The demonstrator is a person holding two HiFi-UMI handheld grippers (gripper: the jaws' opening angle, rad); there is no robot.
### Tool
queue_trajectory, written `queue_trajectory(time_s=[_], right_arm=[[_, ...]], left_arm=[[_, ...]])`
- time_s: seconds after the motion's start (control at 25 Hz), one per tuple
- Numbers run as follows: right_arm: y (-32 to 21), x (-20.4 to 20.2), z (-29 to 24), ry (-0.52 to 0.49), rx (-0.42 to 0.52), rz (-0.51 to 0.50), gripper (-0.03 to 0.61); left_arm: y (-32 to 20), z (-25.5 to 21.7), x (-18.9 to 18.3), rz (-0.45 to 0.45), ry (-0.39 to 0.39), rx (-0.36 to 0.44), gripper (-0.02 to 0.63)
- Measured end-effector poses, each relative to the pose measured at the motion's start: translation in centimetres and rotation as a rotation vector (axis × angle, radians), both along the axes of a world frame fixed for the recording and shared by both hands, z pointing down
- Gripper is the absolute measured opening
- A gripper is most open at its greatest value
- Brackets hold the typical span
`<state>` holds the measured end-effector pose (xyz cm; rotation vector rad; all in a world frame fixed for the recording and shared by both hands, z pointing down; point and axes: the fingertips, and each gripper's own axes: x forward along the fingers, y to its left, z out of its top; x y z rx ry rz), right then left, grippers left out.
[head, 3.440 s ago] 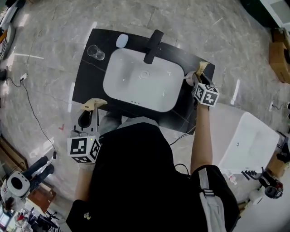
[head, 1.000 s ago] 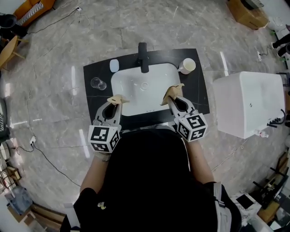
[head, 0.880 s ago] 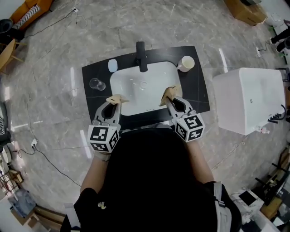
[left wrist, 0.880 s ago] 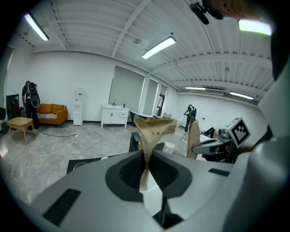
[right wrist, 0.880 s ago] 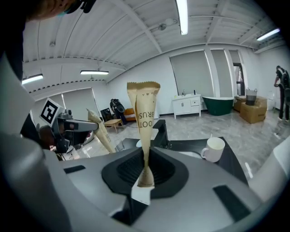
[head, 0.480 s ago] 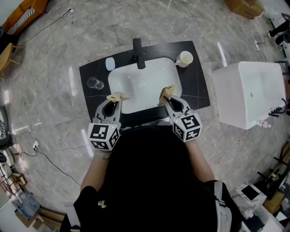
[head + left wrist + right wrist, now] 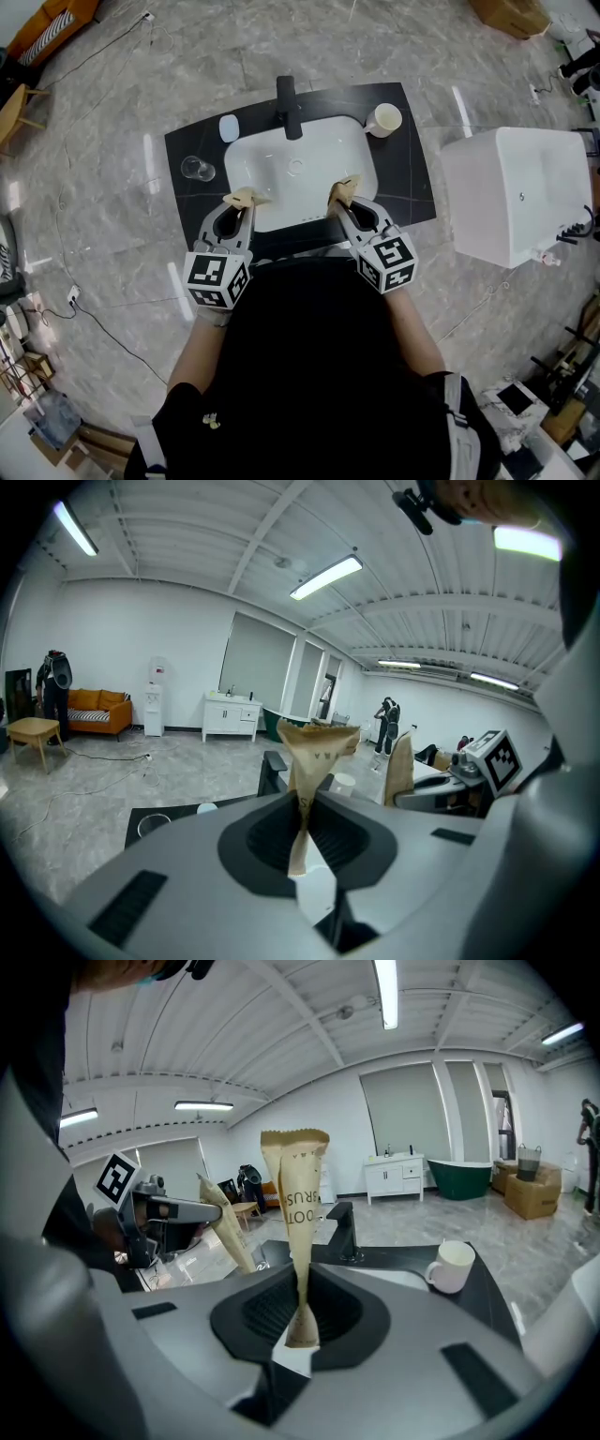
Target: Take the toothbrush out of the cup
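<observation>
Left claw (image 7: 243,197), right claw (image 7: 343,187) closed; cup (image 7: 386,118) standing upright

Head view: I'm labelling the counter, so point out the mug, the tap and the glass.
mug (image 7: 385,119), head view, open top
tap (image 7: 291,112), head view, spout
glass (image 7: 196,170), head view, clear bottom

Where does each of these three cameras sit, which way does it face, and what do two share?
Head view: on the person's head, facing steeply down at the sink; shows torso, forearms, left tool, right tool.
Left gripper view: on the left tool, facing along its closed jaws over the counter; right tool at right.
Right gripper view: on the right tool, facing along its closed jaws toward faucet and mug; left tool at left.
Shared: head and right gripper views both show faucet and mug.
</observation>
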<state>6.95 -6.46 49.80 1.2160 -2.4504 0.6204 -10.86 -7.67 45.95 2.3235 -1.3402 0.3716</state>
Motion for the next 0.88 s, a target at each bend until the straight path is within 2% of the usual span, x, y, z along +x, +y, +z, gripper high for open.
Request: queue_trajectory(time_s=[0.88], right_arm=[[0.2, -1.3, 0.2, -0.027, -0.026, -0.041, 0.048]], left_arm=[[2.0, 0.4, -2.2, -0.084, 0.004, -0.018, 0.041]])
